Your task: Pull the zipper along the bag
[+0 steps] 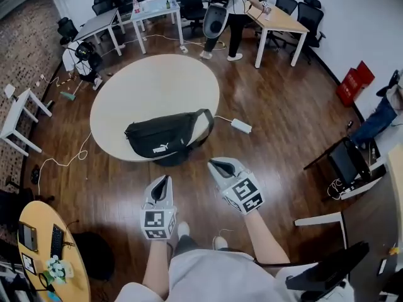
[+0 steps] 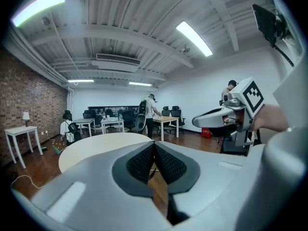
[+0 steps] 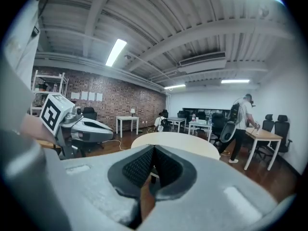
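A black waist bag (image 1: 165, 137) with a white logo lies at the near edge of the round beige table (image 1: 157, 93), its strap looping to the right. Both grippers hang in the air short of the table, over the wooden floor. My left gripper (image 1: 162, 182) is shut, its black pads (image 2: 144, 161) pressed together with nothing between them. My right gripper (image 1: 221, 167) is also shut and empty, pads (image 3: 163, 166) touching. The left gripper view shows the table top (image 2: 103, 146) and the right gripper (image 2: 226, 117). The right gripper view shows the table (image 3: 178, 142) and the left gripper (image 3: 82, 126).
A white power adapter (image 1: 241, 126) with its cable lies on the floor right of the table. A person (image 1: 227, 11) stands by the desks at the back. White desks (image 1: 154, 11) and office chairs line the far side. A small yellow table (image 1: 53, 250) stands at the lower left.
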